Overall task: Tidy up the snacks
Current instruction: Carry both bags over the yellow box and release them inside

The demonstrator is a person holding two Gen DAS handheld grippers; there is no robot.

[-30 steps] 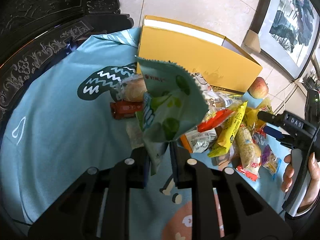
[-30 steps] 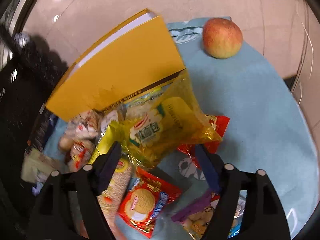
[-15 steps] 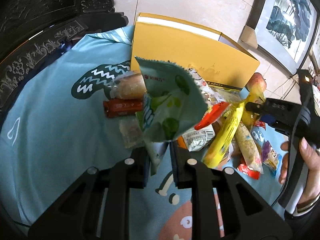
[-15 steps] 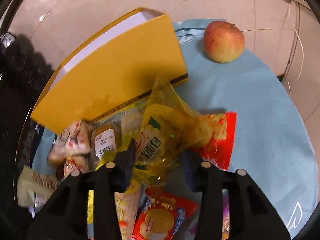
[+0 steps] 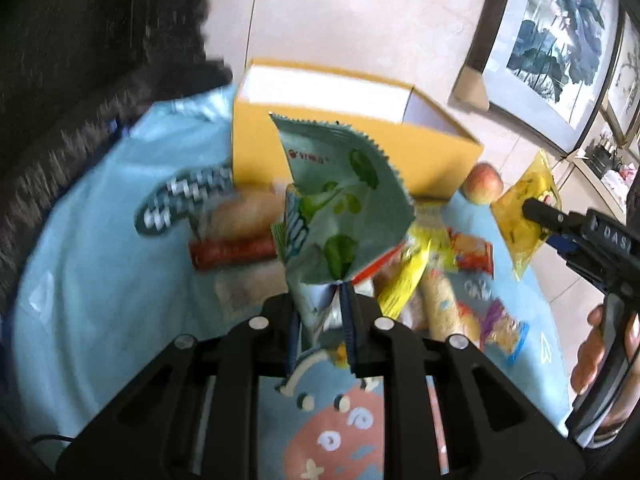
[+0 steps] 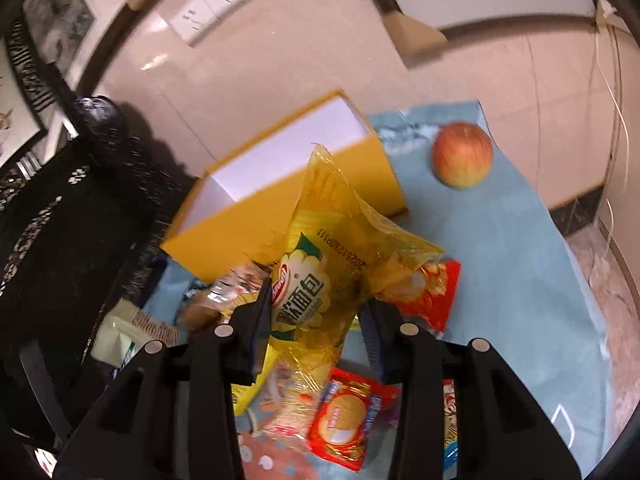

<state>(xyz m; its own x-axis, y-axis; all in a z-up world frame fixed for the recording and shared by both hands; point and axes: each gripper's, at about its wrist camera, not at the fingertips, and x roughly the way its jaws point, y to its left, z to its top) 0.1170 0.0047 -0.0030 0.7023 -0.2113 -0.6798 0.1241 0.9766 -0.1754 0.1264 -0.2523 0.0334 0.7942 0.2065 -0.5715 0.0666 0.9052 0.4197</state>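
Observation:
My left gripper (image 5: 322, 320) is shut on a pale green snack bag (image 5: 340, 204) and holds it up in front of an open yellow box (image 5: 352, 136) with a white inside. My right gripper (image 6: 314, 320) is shut on a clear yellow bread bag (image 6: 332, 264), lifted above the snack pile; the bag (image 5: 524, 216) and gripper also show at the right of the left wrist view. The box (image 6: 296, 184) stands just behind the yellow bag. A pile of snack packets (image 5: 432, 280) lies on the blue cloth below both grippers.
An apple (image 6: 462, 154) sits on the blue cloth (image 6: 520, 280) right of the box. A red biscuit pack (image 6: 344, 420) and a red-orange packet (image 6: 428, 292) lie under my right gripper. A red bar (image 5: 232, 252) and bread roll (image 5: 244, 216) lie left. Dark carved furniture (image 6: 48, 240) borders the left.
My right gripper closed on the yellow bread bag and lifted it off the pile. My left gripper rose with the green bag, so the box's white inside now shows.

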